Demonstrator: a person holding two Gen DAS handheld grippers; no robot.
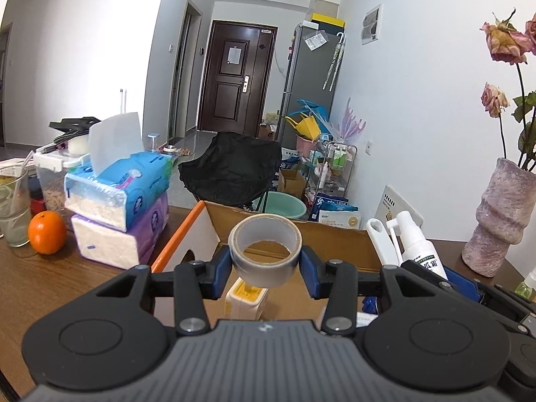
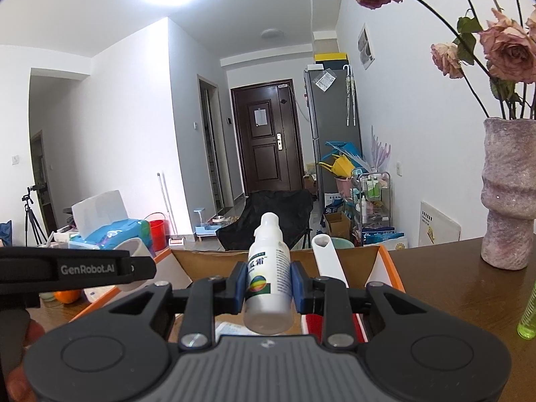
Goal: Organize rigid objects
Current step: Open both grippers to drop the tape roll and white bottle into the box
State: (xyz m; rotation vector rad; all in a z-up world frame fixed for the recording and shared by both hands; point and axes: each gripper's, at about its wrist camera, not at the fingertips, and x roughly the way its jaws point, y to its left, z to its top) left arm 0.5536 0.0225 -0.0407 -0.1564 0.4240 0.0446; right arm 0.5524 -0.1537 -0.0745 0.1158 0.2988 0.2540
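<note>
My left gripper (image 1: 266,273) is shut on a grey roll of tape (image 1: 265,251), held above an open cardboard box (image 1: 301,231) with orange-edged flaps. A small yellow-and-white carton (image 1: 246,299) lies on the box floor below the tape. My right gripper (image 2: 268,288) is shut on a white spray bottle (image 2: 269,278), which stands upright between the blue pads over the same cardboard box (image 2: 214,258). That spray bottle (image 1: 418,251) and a white plastic handle (image 1: 380,241) also show at the right of the left wrist view. The white handle (image 2: 328,261) rises just right of the bottle.
Stacked tissue packs (image 1: 120,211), an orange (image 1: 47,232) and a glass (image 1: 13,211) sit left on the wooden table (image 1: 50,284). A pink vase (image 2: 509,194) with dried roses stands right, with a green bottle (image 2: 529,315) near it. A black chair (image 1: 234,167) stands behind the box.
</note>
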